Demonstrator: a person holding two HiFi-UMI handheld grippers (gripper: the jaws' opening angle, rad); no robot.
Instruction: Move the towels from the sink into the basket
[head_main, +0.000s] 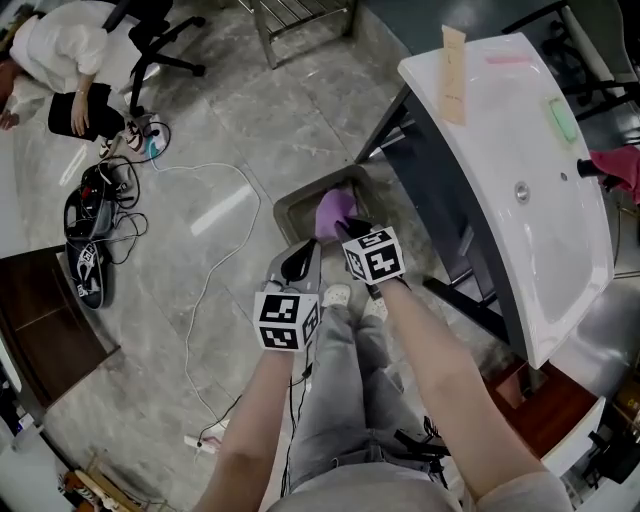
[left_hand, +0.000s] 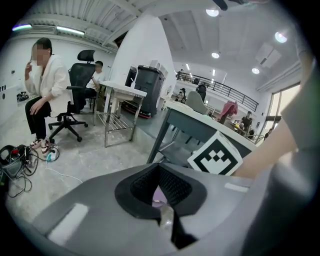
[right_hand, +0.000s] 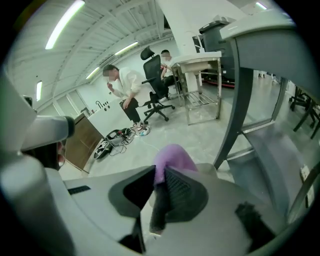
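A purple towel (head_main: 334, 210) hangs over the grey basket (head_main: 292, 212) that stands on the floor beside the white sink (head_main: 520, 150). My right gripper (head_main: 350, 230) is shut on this towel; in the right gripper view the purple cloth (right_hand: 172, 159) bulges out past the jaws (right_hand: 159, 176). Just left of it my left gripper (head_main: 300, 262) points down at the basket's near rim, jaws shut and holding nothing (left_hand: 159, 172). A pink towel (head_main: 622, 168) lies at the sink's far right by the tap (head_main: 588, 170).
A green sponge (head_main: 563, 120) lies on the sink rim. Cables and a power strip (head_main: 105, 215) trail across the floor at left. A crouching person (head_main: 55, 60) and an office chair (head_main: 160, 35) are at the top left, with a brown cabinet (head_main: 45, 320) at the left edge.
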